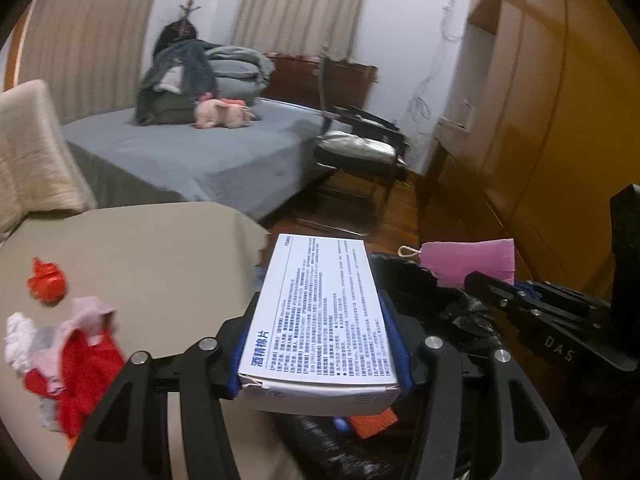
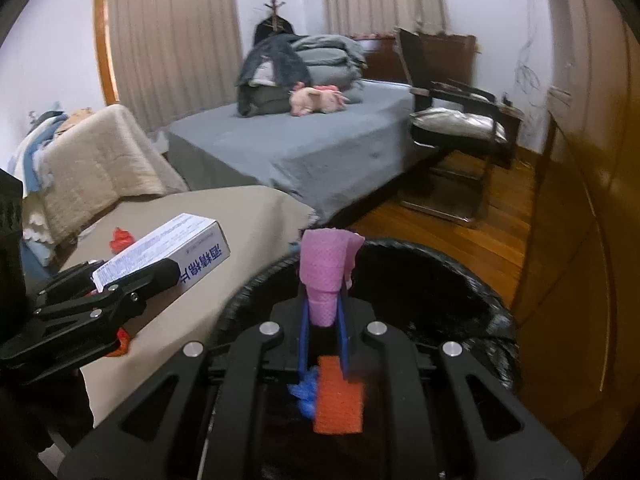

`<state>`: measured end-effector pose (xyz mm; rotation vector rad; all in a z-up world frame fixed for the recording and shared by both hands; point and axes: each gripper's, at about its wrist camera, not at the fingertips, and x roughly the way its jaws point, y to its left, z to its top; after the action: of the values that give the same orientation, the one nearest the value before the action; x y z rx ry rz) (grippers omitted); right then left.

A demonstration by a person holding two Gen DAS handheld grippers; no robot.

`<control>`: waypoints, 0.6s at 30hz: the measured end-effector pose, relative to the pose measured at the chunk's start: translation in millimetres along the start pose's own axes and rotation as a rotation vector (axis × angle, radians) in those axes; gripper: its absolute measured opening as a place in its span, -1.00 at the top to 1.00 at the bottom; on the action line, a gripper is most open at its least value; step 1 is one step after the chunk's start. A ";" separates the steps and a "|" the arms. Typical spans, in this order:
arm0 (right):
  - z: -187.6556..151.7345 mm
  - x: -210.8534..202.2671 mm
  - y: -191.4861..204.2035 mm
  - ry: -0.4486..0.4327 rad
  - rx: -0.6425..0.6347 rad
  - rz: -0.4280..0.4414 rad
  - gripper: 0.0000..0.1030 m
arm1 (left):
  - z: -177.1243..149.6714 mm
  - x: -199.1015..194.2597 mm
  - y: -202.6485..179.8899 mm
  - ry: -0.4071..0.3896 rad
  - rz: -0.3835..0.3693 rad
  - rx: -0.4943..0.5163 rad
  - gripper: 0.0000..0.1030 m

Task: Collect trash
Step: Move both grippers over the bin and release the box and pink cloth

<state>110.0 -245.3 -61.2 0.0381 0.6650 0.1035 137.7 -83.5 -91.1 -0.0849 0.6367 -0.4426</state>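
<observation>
Over the black-lined bin point(image 2: 460, 280), left tool point(image 1: 320, 316) clamping white box point(image 1: 320, 308) lengthwise, pointing forward, right tool point(image 2: 324, 308) pinching upright pink cloth point(image 2: 326, 268)

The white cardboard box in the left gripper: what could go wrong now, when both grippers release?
1. The white cardboard box sits at the black bin bag's rim beside the beige table; it may fall outside.
2. The folded pink cloth in the right gripper may catch on the rim.
</observation>
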 end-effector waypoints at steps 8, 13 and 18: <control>-18.3 2.1 -36.4 0.018 0.034 -0.108 0.04 | -3.3 31.8 -25.6 0.056 -0.084 0.005 -0.47; -23.1 -3.9 -46.6 -0.007 0.055 -0.136 -0.68 | -6.3 23.5 -20.7 0.045 -0.059 0.005 -0.62; -19.7 -7.4 -34.4 -0.036 0.058 -0.123 -0.88 | -1.0 1.8 -0.5 0.006 0.016 0.006 -0.81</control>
<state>94.9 -280.3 -74.5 0.0542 0.6328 -0.0346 138.2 -84.6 -92.8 -0.0729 0.6419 -0.4293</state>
